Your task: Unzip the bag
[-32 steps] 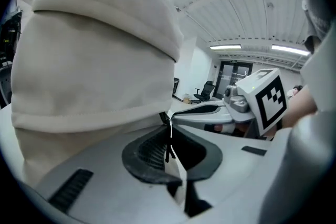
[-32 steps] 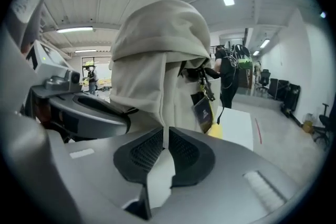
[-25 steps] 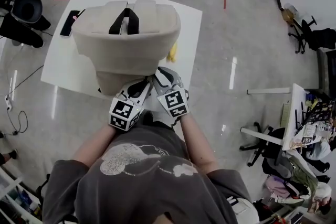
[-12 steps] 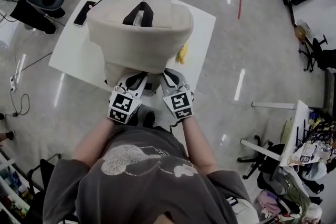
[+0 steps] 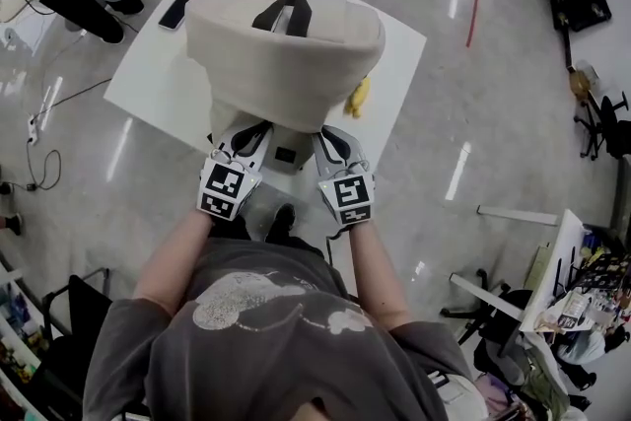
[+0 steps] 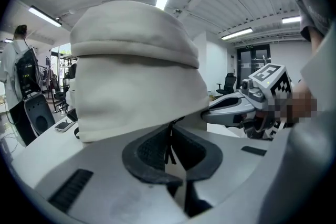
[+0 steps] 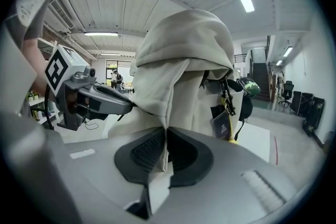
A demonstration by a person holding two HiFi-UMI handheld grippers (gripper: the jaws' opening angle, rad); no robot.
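The bag [image 5: 286,54] stood on the white table [image 5: 148,84]; left gripper [image 6: 169,134] was clamped on a dark pull cord [image 6: 168,153], right gripper [image 7: 166,145] on a fabric fold [image 7: 167,110]; best keep fabric taut, draw the cord steadily.

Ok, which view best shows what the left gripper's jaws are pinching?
The left gripper view: its jaws are closed on a thin dark pull at the bag's lower edge. The head view shows only the left gripper tucked under the bag; the right gripper view shows its side, pull hidden.
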